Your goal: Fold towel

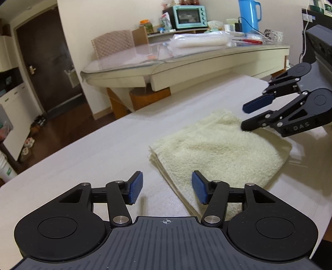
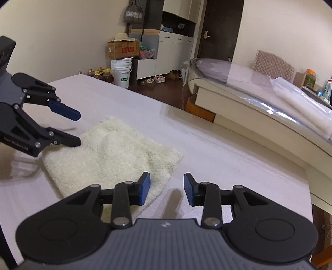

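Already folded small, the towel (image 1: 217, 149) lies on the table (image 1: 83, 157) at one o'clock of the left gripper (image 1: 167, 190), soft and limp (best pinched at a corner), both it and the right gripper (image 2: 167, 191) spread, empty.

This was a home, a lived-in dining or living room. A rounded dining table (image 1: 186, 60) with a glass top stood beyond the white work surface (image 1: 83, 155), and a quilted chair back (image 1: 113, 43) rose at its far side. On the table's far edge sat a mint-green toaster oven (image 1: 189, 16), a blue thermos jug (image 1: 249, 15) and food jars. To the left a dark wooden entry door (image 1: 47, 62) had pairs of shoes (image 2: 155, 80) on the wood floor near it. White cabinets (image 2: 174, 54), a cardboard box (image 2: 123, 49) topped by a sun hat, a plastic bucket (image 2: 121, 71) and a bag hung on the wall stood by the far wall.
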`<state>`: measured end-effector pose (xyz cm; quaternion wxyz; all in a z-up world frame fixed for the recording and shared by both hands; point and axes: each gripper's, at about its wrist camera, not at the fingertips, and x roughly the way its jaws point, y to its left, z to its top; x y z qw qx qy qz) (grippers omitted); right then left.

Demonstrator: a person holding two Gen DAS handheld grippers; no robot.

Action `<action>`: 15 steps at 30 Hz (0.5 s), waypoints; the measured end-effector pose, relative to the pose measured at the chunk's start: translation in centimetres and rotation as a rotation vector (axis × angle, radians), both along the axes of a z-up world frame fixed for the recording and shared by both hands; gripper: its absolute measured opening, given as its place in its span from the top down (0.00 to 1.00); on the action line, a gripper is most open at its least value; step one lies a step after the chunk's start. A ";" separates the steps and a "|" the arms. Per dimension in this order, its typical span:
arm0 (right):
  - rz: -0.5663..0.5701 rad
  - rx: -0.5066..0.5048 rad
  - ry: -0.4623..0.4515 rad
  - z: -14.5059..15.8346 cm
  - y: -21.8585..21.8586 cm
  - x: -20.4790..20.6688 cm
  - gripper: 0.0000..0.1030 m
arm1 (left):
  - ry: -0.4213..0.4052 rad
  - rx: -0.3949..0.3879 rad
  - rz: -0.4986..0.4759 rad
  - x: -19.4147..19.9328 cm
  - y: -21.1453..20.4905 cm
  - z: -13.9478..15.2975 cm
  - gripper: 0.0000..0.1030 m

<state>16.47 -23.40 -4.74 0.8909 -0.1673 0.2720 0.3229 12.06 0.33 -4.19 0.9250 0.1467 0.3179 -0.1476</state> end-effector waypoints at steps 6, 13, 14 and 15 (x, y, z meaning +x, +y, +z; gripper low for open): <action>0.038 0.024 0.004 0.4 0.1 -4.7 0.63 | -0.009 -0.026 -0.009 -3.0 0.2 0.7 0.45; 0.013 -0.019 -0.006 -0.8 -0.5 -6.0 0.55 | -0.012 -0.013 0.001 -4.3 -0.8 -0.3 0.44; 0.005 -0.004 0.004 -0.7 -0.6 -5.8 0.55 | -0.012 -0.021 0.011 -4.3 -0.7 -0.2 0.44; -0.005 0.011 0.009 -0.7 -0.8 -5.7 0.55 | -0.012 -0.029 0.021 -4.3 -0.7 -0.2 0.44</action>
